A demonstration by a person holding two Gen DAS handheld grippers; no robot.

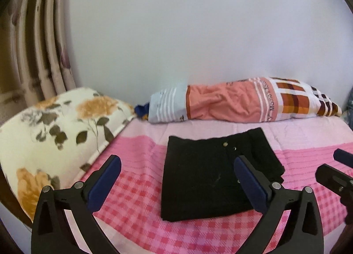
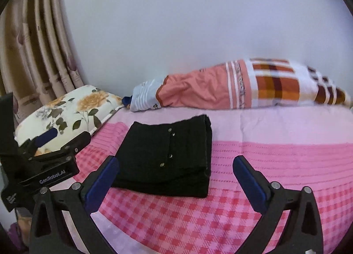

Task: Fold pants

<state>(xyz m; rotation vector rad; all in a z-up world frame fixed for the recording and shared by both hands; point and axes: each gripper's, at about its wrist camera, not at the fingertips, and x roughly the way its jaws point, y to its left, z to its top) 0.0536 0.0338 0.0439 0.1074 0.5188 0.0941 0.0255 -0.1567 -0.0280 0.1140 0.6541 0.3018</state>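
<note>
A plain white wall and beige pleated curtains back a bed spread with a pink checked woven blanket, where a floral cream pillow lies at the far left and a rolled salmon, white and orange-check quilt runs along the wall. The black snap-buttoned fabric pants rest near the middle of the bed as a compact, squared stack of layers, which suggests the folding is essentially complete. The left claw and right claw both hover near the bed's edge with fingers spread apart and gripping nothing, probably clear of the bundle so as not to disturb it.
</note>
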